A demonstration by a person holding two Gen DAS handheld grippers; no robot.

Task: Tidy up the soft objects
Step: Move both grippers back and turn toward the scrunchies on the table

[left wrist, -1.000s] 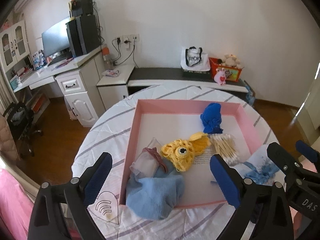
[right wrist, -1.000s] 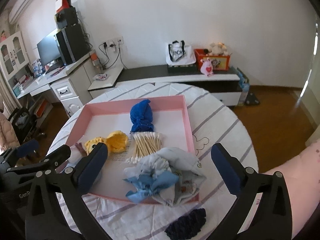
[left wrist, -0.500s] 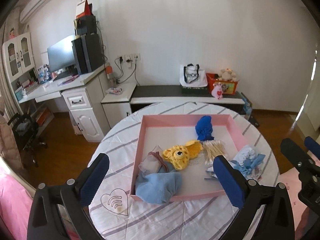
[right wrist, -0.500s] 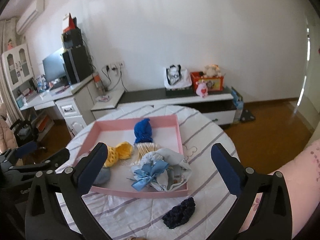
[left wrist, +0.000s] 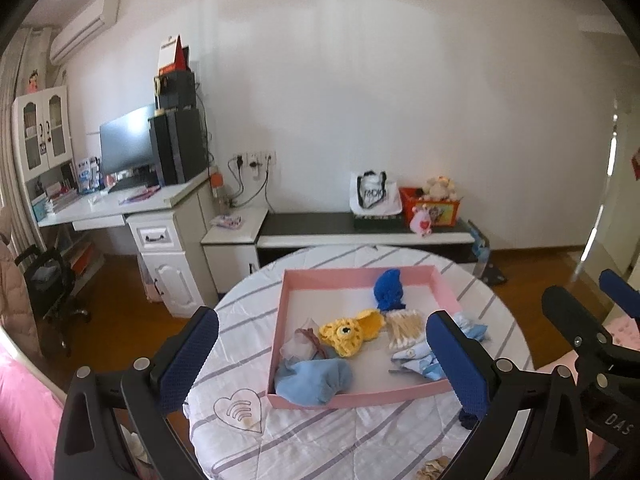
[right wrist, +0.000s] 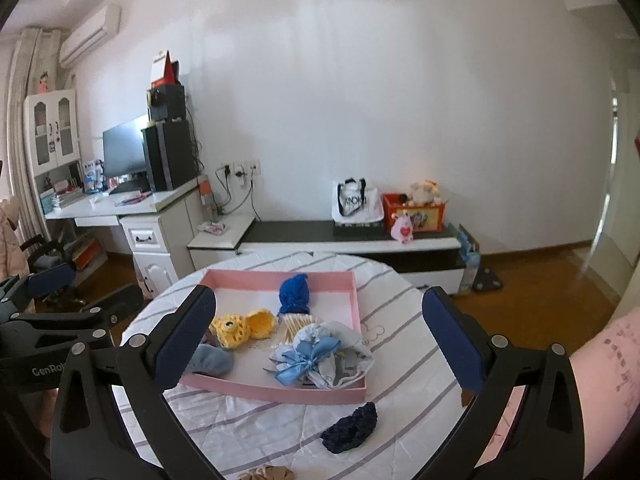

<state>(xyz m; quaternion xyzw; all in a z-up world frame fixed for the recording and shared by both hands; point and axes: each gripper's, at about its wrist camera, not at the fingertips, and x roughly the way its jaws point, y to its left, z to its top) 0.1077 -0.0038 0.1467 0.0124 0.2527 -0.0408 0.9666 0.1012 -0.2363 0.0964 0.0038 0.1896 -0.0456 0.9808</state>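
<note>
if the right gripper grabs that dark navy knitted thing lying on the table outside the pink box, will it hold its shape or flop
The navy knitted piece lies crumpled, so it probably flops and sags. It looks light. Its open knit should grip well, not slip.

Tray [right wrist: 355, 295] pink, pale inside. Bench cover [right wrist: 404, 364] white with grey-lilac stripes. In the tray — royal-blue knit [right wrist: 295, 295], yellow crochet piece [right wrist: 236, 330] with one dark eye, light-blue cloth [left wrist: 312, 378], pale printed fabric [right wrist: 344, 354] tied with a blue ribbon bow [right wrist: 306, 360]. Near edge — navy knit [right wrist: 350, 428]. Fingers [right wrist: 188, 336] blue-padded on black.
</note>
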